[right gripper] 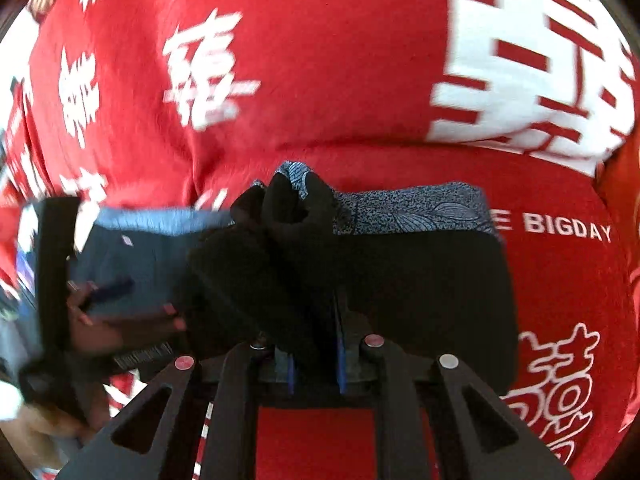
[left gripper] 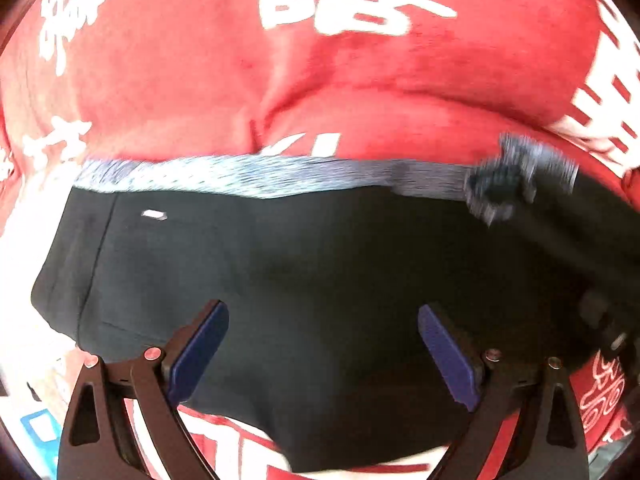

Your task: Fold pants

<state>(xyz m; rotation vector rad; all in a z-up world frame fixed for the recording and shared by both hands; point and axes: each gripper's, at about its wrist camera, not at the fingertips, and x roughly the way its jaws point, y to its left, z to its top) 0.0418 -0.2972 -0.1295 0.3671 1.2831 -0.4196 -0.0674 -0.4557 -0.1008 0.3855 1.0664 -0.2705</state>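
Black trousers (left gripper: 304,280) with blue patterned waistband lining lying on red cloth (left gripper: 168,80) printed with white characters.
Left gripper (left gripper: 323,346) spread wide, empty, above trousers' middle; right gripper (right gripper: 314,364) pinched on bunched fabric rising toward 12 o'clock. Risks: fabric slipping free, dragging layers askew.

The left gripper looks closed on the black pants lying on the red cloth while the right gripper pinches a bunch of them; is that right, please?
Not quite: the left gripper is open over the black pants, gripping nothing, as the left wrist view shows. The right gripper does pinch a bunch, on the red cloth.
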